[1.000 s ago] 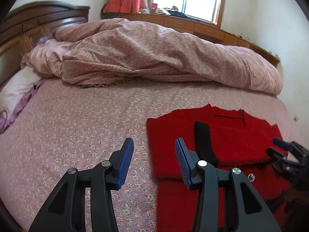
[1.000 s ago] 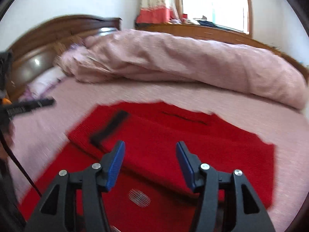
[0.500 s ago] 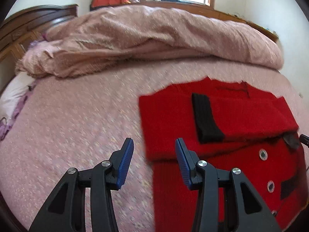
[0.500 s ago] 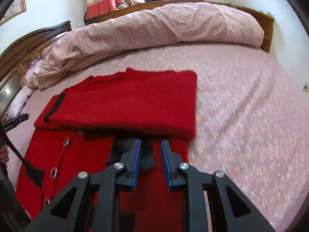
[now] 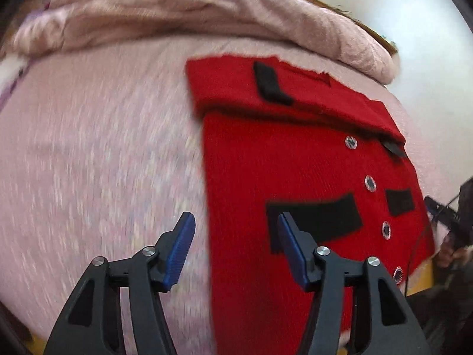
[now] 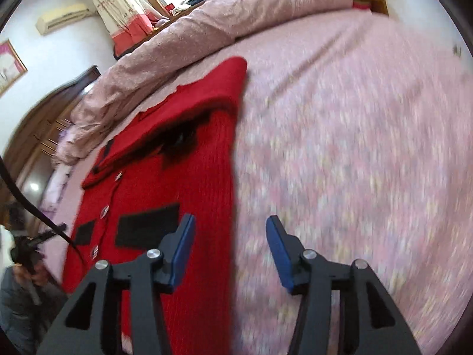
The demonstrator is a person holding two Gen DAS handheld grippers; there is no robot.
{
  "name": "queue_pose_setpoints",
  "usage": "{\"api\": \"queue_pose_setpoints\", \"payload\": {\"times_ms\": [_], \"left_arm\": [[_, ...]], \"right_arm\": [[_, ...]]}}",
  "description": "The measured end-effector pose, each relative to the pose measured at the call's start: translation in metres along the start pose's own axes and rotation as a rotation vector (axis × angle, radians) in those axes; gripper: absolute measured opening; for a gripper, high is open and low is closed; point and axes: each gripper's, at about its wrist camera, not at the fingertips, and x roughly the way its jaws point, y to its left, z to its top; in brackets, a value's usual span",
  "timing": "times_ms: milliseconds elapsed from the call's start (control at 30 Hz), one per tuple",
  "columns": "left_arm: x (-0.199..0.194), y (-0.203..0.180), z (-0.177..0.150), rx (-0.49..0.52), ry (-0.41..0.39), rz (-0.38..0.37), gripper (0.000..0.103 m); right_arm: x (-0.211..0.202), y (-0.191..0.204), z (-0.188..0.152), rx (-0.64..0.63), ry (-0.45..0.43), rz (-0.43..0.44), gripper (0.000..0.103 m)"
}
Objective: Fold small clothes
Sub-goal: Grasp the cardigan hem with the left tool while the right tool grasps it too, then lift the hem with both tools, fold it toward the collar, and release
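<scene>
A red knitted cardigan (image 5: 266, 162) with black pockets and silver buttons lies flat on the pink bedsheet, its sleeves folded across the top. It also shows in the right wrist view (image 6: 189, 183). My left gripper (image 5: 235, 245) is open and empty, hovering over the cardigan's left edge near the hem. My right gripper (image 6: 229, 251) is open and empty, over the cardigan's right edge near the hem. The other gripper appears small at the right edge of the left wrist view (image 5: 443, 210) and at the left edge of the right wrist view (image 6: 44, 233).
A bunched pink quilt (image 5: 207, 9) lies across the far side of the bed (image 6: 354, 148). A wooden headboard (image 6: 38, 130) stands at the left. A curtained window (image 6: 124, 3) is at the back.
Both grippers have pulled back from the folded sleeves toward the cardigan's hem. My right gripper was nearly shut half a second ago and has opened wide.
</scene>
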Motion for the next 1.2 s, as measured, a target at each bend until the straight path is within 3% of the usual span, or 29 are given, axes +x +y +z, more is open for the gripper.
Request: {"api": "queue_pose_setpoints", "payload": {"times_ms": [133, 267, 500, 633, 800, 867, 933, 967, 1000, 1033, 1067, 1200], "left_arm": [[0.001, 0.019, -0.029, -0.148, 0.078, -0.093, 0.059], [-0.003, 0.019, -0.042, -0.215, 0.083, -0.194, 0.070], [-0.009, 0.003, -0.065, -0.245, 0.107, -0.266, 0.071], [-0.011, -0.004, -0.073, -0.251, 0.102, -0.273, 0.071], [-0.002, -0.002, -0.060, -0.309, 0.074, -0.288, 0.071], [-0.003, 0.004, -0.062, -0.339, 0.069, -0.305, 0.071], [-0.006, 0.007, -0.069, -0.384, 0.065, -0.321, 0.071], [-0.008, 0.008, -0.072, -0.391, 0.060, -0.318, 0.058], [-0.010, 0.007, -0.076, -0.391, 0.057, -0.296, 0.043], [-0.009, 0.006, -0.078, -0.380, 0.073, -0.255, 0.008], [-0.006, 0.006, -0.080, -0.376, 0.089, -0.226, 0.002], [-0.014, 0.009, -0.080, -0.377, 0.065, -0.228, 0.002]], "right_arm": [[-0.015, -0.016, -0.021, 0.110, 0.002, 0.134, 0.060], [-0.013, -0.025, -0.043, 0.232, 0.057, 0.288, 0.062], [-0.010, -0.001, -0.076, 0.195, 0.113, 0.381, 0.062], [-0.010, 0.004, -0.084, 0.206, 0.093, 0.367, 0.061], [-0.001, -0.008, -0.076, 0.284, 0.064, 0.372, 0.046], [0.003, -0.011, -0.075, 0.296, 0.068, 0.344, 0.026], [0.005, -0.014, -0.077, 0.303, 0.072, 0.314, 0.016], [0.005, -0.015, -0.078, 0.307, 0.071, 0.304, 0.008], [0.004, -0.018, -0.080, 0.308, 0.074, 0.295, 0.008], [0.002, -0.019, -0.083, 0.304, 0.074, 0.288, 0.007], [0.001, -0.019, -0.083, 0.299, 0.066, 0.281, 0.006], [-0.010, -0.004, -0.086, 0.227, 0.048, 0.207, 0.005]]}}
